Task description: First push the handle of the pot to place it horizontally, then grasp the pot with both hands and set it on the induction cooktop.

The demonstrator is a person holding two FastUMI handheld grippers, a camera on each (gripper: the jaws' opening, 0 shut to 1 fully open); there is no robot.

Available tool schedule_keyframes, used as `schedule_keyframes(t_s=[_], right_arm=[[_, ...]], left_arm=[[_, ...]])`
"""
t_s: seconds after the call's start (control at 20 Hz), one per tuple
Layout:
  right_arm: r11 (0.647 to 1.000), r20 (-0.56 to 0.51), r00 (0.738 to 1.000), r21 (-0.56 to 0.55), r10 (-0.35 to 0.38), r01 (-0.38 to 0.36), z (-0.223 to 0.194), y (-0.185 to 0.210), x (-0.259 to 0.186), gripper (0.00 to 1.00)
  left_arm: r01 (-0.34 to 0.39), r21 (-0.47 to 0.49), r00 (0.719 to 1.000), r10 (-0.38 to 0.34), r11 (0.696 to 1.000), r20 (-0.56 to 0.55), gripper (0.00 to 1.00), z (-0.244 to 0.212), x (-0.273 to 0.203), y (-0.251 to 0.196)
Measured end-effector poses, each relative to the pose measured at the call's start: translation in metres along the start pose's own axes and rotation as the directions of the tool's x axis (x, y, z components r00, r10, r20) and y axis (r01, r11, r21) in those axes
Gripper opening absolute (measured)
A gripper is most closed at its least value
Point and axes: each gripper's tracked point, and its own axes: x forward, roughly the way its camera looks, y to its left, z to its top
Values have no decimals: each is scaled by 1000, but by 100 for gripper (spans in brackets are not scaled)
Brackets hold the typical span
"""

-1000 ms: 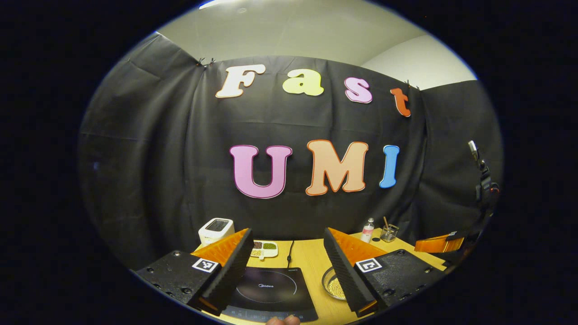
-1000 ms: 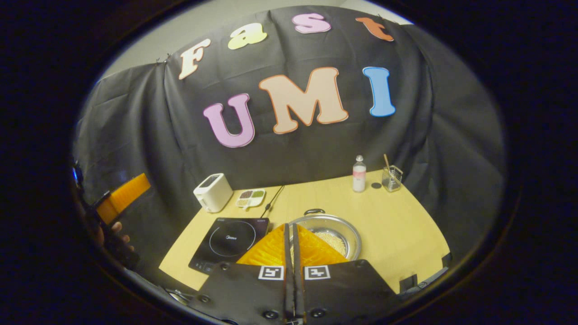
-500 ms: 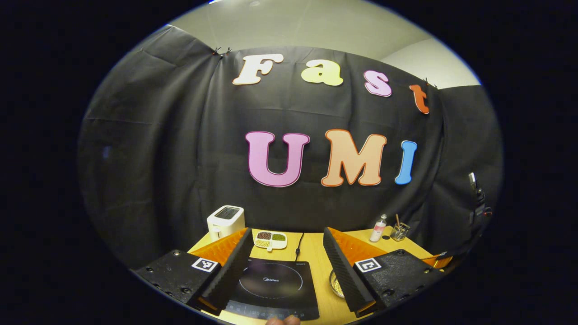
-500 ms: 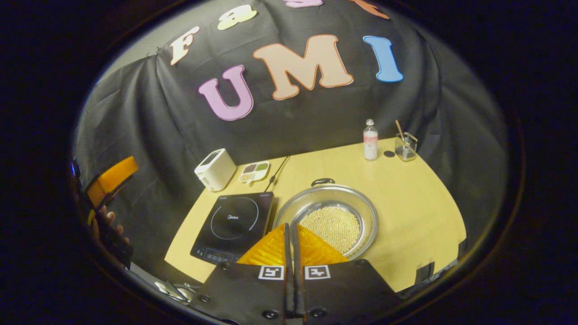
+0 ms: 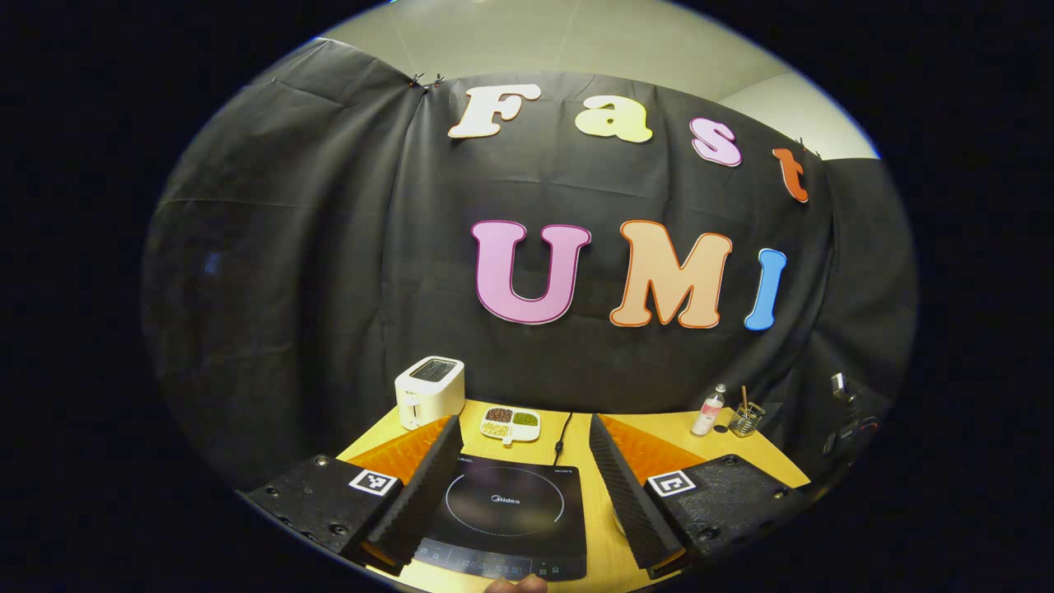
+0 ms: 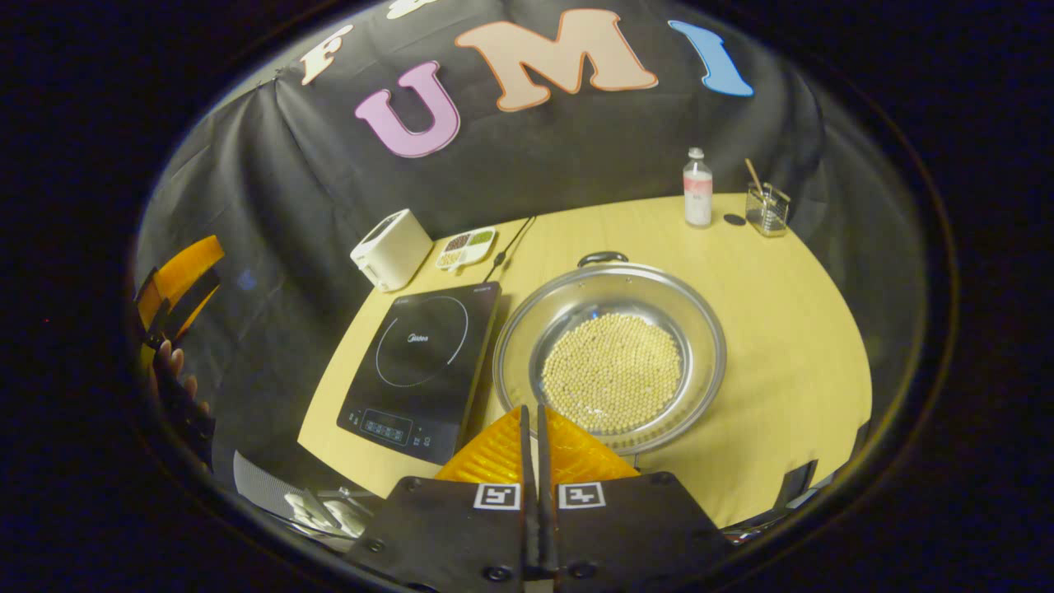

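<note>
I am holding the right claw pressed closed on nothing, hanging above the near rim of the pot, while the left claw is standing wide open over the induction cooktop. In the right gripper view that left claw is showing far off at the left edge, held in a hand. The pot is sitting on the counter just beside the cooktop, to its right, not yet on it.

I am judging the pot as stiff polished metal, wide and shallow, slippery at the rim, and weighted by the pale round beads covering its floor; any tilt is likely to send them rolling. The dark loop handle at the far rim looks like the firmest place to take hold; a near handle I cannot make out behind my own claw.

Farther back, a divided dish is holding small portions of grains, a bottle is standing capped, and a glass cup is holding a stick.
</note>
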Motion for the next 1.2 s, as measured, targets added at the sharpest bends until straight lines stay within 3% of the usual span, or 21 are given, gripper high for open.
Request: schedule_keyframes(t_s=[0.5, 0.55, 0.6, 0.7, 0.8, 0.85, 0.9, 0.95, 1.0, 1.2], right_arm=[[1000, -165, 986, -6, -1, 0, -55, -4, 35, 3], [1000, -184, 983, -3, -4, 3, -61, -6, 39, 3], [1000, -201, 980, 4, -7, 8, -68, -8, 41, 3], [1000, -228, 974, 26, -9, 15, -78, -10, 45, 3], [999, -242, 970, 50, 2, 11, -83, -8, 47, 0], [999, -250, 968, 50, -1, 14, -86, -10, 49, 3], [999, -252, 968, 47, -8, 21, -89, -13, 50, 3], [999, -255, 967, 47, -13, 26, -90, -15, 51, 3], [998, -256, 967, 54, -11, 26, -91, -15, 51, 0], [996, -258, 966, 80, -5, 27, -94, -20, 52, 3]], left_arm=[[-8, 19, 1000, 8, 1000, -7, 95, 1, 3, 3], [-8, 20, 1000, 8, 1000, -8, 99, 1, 3, 3], [-8, 20, 1000, 8, 1000, -9, 95, 1, 2, 2], [-8, 24, 1000, 8, 1000, -8, 95, 2, 2, 1], [-10, 33, 1000, 10, 999, -6, 94, 3, 0, 2], [-10, 34, 1000, 11, 999, -7, 94, 2, 0, 3], [-11, 33, 1000, 12, 999, -10, 90, 1, 0, 3], [-13, 33, 1000, 13, 999, -12, 91, 1, -1, 3], [-14, 33, 1000, 15, 999, -13, 99, 1, -1, 3], [-13, 41, 1000, 14, 999, -14, 95, 0, -1, 2]])
